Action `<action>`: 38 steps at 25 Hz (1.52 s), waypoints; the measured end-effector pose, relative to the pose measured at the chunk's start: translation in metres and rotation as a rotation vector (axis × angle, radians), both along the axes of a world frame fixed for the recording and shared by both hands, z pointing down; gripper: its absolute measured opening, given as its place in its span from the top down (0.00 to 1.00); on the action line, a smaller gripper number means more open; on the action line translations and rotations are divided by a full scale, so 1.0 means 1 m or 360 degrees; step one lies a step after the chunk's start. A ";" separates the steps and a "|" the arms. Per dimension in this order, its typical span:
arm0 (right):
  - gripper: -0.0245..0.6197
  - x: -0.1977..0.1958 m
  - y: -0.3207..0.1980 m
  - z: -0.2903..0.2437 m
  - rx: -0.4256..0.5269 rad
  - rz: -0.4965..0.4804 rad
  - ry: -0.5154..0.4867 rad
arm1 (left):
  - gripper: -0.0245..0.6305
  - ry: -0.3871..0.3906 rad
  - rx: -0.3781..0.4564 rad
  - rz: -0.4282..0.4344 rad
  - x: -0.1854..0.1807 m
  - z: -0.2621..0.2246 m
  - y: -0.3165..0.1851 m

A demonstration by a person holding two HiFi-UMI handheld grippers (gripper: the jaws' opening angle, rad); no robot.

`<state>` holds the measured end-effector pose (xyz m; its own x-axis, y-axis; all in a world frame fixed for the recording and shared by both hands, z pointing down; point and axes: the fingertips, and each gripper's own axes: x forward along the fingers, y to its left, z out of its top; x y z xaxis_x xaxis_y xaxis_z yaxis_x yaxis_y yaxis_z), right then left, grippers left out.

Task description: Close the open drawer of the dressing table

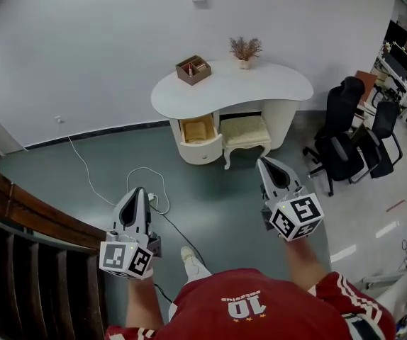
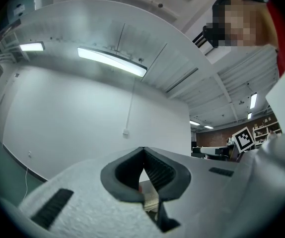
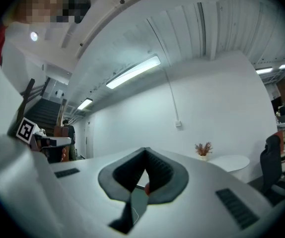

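Bench (image 1: 274, 87) against the far wall, with a box (image 1: 193, 70) on its left part and a potted plant (image 1: 244, 49) at its rear middle. Open drawer (image 1: 198, 130) under the bench's left side, stool (image 1: 244, 132) tucked in just right of it; office chairs (image 1: 345, 137) right of the bench, cable (image 1: 81, 163) on the floor front-left, stair rail (image 1: 26, 211) at near left. Left tool (image 1: 138, 190) and right tool (image 1: 264, 162) side by side in the foreground, well apart from the bench.

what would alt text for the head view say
A white dressing table stands against the far wall, its drawer pulled open and a stool tucked under it. In the foreground a person holds the left hand-held gripper and right hand-held gripper, both shut and empty, well short of the table.
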<state>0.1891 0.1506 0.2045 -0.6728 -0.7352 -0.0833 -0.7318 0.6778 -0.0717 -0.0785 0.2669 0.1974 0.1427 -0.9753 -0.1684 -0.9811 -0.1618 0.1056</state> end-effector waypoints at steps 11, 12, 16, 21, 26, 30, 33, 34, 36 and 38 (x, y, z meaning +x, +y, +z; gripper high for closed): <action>0.95 -0.114 -0.085 -0.024 0.0063 0.0158 0.0020 | 0.96 0.0015 -0.0010 0.0159 -0.119 -0.003 -0.097; 0.95 -0.121 -0.090 -0.026 0.0068 0.0174 0.0012 | 0.96 0.0012 -0.0007 0.0184 -0.126 -0.005 -0.105; 0.95 -0.146 -0.104 -0.030 0.0094 0.0214 0.0002 | 0.96 -0.0022 -0.0005 0.0263 -0.147 -0.009 -0.136; 0.76 -0.170 -0.114 -0.024 0.0095 0.0145 0.0023 | 0.96 -0.0014 -0.0019 0.0331 -0.152 0.001 -0.159; 0.65 -0.187 -0.129 -0.004 0.0068 0.0147 0.0108 | 0.96 0.0002 -0.0043 0.0408 -0.151 0.014 -0.168; 0.64 -0.201 -0.140 0.026 0.0050 0.0157 0.0206 | 0.96 -0.0019 -0.0038 0.0494 -0.137 0.028 -0.183; 0.64 -0.204 -0.152 0.060 -0.0030 0.0164 0.0239 | 0.96 -0.0023 -0.0070 0.0549 -0.124 0.045 -0.197; 0.64 -0.202 -0.156 0.071 -0.0063 0.0172 0.0241 | 0.96 -0.0011 -0.0083 0.0561 -0.120 0.050 -0.202; 0.64 -0.199 -0.168 0.091 -0.0117 0.0187 0.0258 | 0.96 0.0014 -0.0099 0.0577 -0.116 0.055 -0.214; 0.64 -0.198 -0.185 0.111 -0.0168 0.0192 0.0285 | 0.96 0.0021 -0.0116 0.0584 -0.114 0.060 -0.228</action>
